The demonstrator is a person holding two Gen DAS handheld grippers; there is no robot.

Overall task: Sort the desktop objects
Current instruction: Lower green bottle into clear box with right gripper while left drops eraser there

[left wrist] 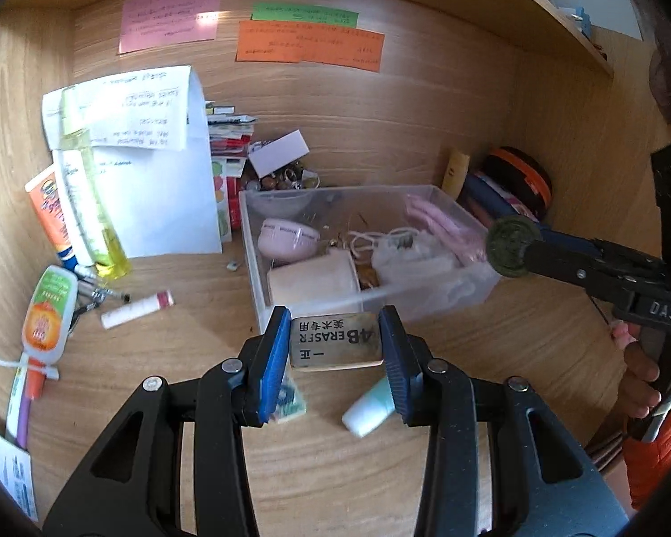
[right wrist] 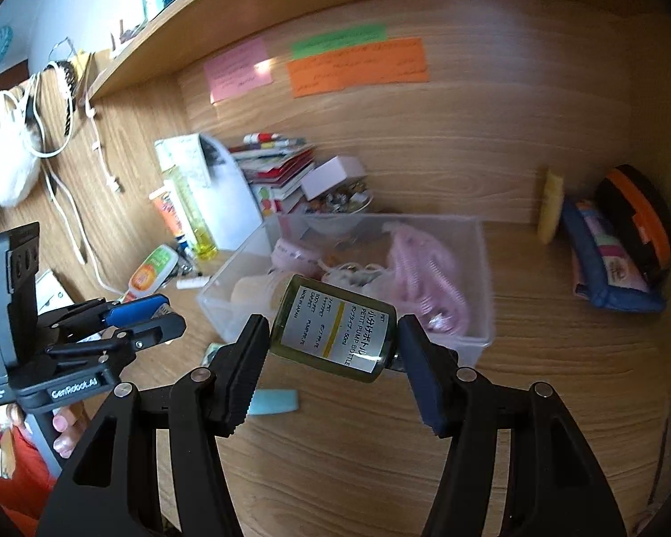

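Straight ahead of both grippers the clear bin [left wrist: 371, 241] is already crammed. Bare desk [right wrist: 559, 358] opens right of the right gripper [right wrist: 331, 349]; tubes [left wrist: 80, 206] crowd the far left.

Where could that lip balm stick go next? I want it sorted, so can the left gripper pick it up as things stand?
Probably not yet: the left gripper is shut on the eraser. The lip balm stick lies in the open on the desk, unobstructed.

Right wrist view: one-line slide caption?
Right gripper clamps a small green pump bottle above the clear plastic bin on the wooden desk.
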